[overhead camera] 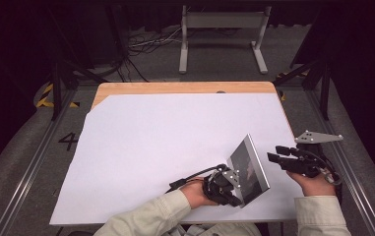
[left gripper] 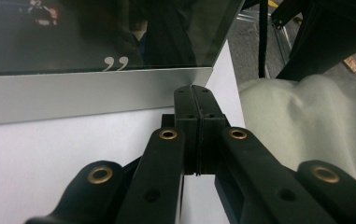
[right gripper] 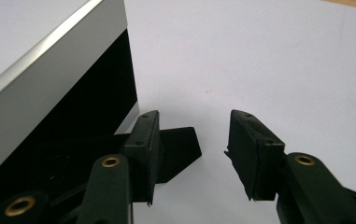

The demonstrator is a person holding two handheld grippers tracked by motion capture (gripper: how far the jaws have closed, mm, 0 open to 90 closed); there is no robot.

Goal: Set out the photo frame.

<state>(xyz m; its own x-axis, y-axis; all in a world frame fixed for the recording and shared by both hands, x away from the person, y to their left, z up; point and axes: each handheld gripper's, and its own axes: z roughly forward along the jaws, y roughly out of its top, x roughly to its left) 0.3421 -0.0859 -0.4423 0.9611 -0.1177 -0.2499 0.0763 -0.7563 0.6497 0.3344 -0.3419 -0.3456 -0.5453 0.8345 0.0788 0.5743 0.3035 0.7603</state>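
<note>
Left gripper (overhead camera: pixel 235 192) fingers pinching picture frame (overhead camera: pixel 248 169), tilting it up on white counter (overhead camera: pixel 140 147). Right gripper (overhead camera: pixel 273 153) fingers open, waiting beside back stand (right gripper: pixel 178 151). Frame not standing alone yet.

The left gripper (left gripper: pixel 195 100) has its two black jaws pressed together, tips touching the silver-edged, dark-glass picture frame (left gripper: pixel 91 93) toward eleven o'clock; cream fabric (left gripper: pixel 302 116) lies at three o'clock.

Only two readable bits: a big "4" on the grey floor (overhead camera: pixel 68 141) left of the table (overhead camera: pixel 185 88), plus white closing quote marks on the frame's dark glass (left gripper: pixel 115 62).
</note>
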